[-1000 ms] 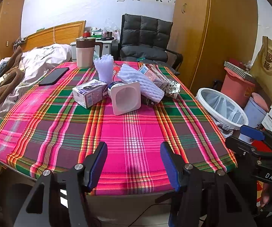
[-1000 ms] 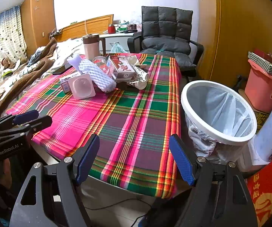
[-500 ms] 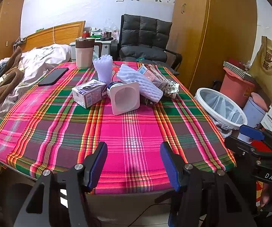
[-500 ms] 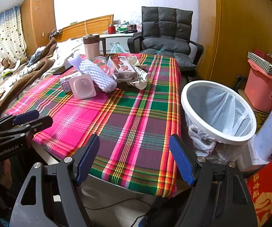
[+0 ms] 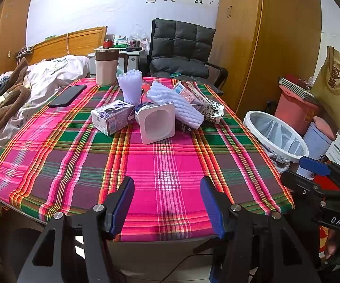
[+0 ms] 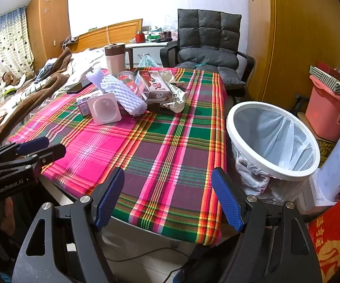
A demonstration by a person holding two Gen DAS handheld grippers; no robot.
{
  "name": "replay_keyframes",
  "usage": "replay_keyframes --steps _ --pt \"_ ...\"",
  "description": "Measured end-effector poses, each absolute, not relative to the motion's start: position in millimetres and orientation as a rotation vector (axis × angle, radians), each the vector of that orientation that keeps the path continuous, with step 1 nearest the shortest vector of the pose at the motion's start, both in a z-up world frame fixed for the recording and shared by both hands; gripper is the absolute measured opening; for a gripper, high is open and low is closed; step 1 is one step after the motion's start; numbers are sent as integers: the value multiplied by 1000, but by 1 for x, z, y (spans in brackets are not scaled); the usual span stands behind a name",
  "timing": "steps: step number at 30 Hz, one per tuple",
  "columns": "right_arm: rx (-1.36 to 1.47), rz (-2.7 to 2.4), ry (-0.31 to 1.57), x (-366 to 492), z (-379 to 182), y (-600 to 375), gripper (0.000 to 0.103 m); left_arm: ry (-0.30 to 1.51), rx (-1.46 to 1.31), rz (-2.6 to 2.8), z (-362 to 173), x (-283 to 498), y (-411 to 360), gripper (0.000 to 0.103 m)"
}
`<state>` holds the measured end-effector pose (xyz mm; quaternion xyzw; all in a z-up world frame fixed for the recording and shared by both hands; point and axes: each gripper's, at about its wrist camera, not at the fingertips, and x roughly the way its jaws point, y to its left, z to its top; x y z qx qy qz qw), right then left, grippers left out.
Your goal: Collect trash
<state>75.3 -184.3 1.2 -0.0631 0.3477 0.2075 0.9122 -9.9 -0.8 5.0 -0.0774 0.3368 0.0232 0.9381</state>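
Plaid pink-green tablecloth (image 5: 165, 165) holds the trash pile at frame centre: white square plastic cup (image 5: 157, 126) hides items behind. Left gripper (image 5: 167, 197) and right gripper (image 6: 167, 194) both spread, empty; white lined bin (image 6: 272, 139) lower right, bottom cut off.

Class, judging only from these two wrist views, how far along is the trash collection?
Nothing looks done: the bin shows only its liner. Nothing is in hand: the left gripper and right gripper are open. Left to do: the box, white tub and foam net lie on the table.
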Motion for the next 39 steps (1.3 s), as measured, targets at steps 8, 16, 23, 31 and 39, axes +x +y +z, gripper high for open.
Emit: replay_keyframes --steps 8,16,23,31,39 --pt "-130 429 716 75 2 -184 77 687 -159 47 6 -10 -1 58" --pt "-131 428 715 75 1 -184 77 682 -155 30 9 -11 -4 58" --pt "-131 430 714 74 4 -184 77 683 -156 0 9 -11 -5 58" --pt "-133 432 715 75 3 -184 77 688 -175 0 7 -11 -1 58" --pt "-152 475 727 77 2 -173 77 725 -177 10 -3 -1 2 58"
